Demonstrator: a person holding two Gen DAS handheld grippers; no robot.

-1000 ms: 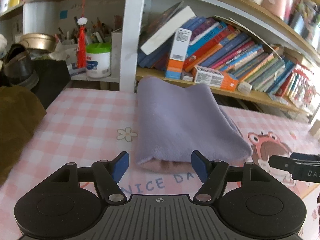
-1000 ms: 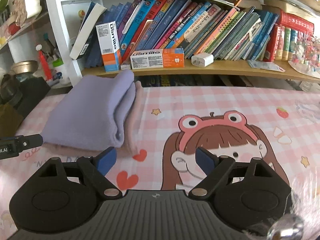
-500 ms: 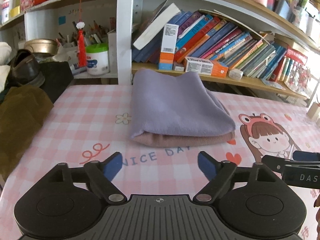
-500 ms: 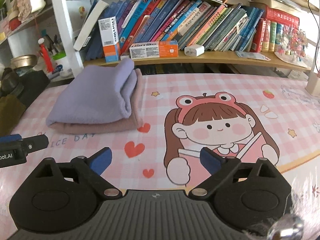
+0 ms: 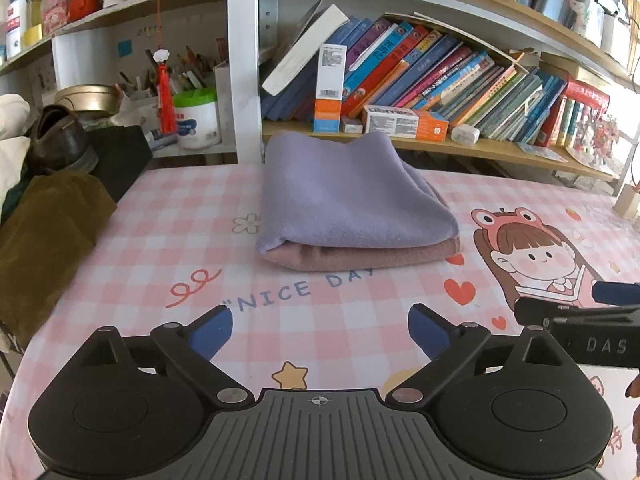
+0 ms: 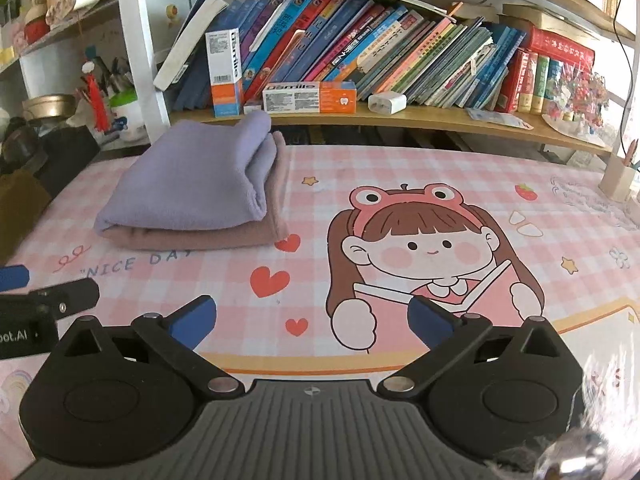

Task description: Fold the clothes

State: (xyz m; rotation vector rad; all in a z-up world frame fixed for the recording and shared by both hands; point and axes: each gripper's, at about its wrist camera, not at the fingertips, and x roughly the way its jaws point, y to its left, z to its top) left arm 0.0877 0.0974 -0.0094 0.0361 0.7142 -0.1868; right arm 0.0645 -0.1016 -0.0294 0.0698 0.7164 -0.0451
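Note:
A folded lavender cloth (image 5: 348, 196) (image 6: 192, 188) lies on top of a folded dusty-pink cloth (image 5: 360, 256) (image 6: 192, 238) at the back of the pink checked table (image 5: 160, 248) (image 6: 400, 164), just before the bookshelf. My left gripper (image 5: 320, 332) hovers well short of the stack, its jaws opening wide with nothing between them. My right gripper (image 6: 312, 320) hangs over the cartoon girl print, to the right of the stack, jaws also opening and empty. Each gripper's tip shows at the edge of the other's view.
A brown garment (image 5: 44, 240) lies heaped at the table's left edge, with a dark shoe (image 5: 60, 140) and a black box behind it. A low shelf of books (image 6: 400, 52) and boxes runs along the back. A wooden pen holder (image 6: 620, 178) stands at the far right.
Both grippers have pulled back from the folded stack toward the table's front, and their jaws have spread wider. The stack lies still.

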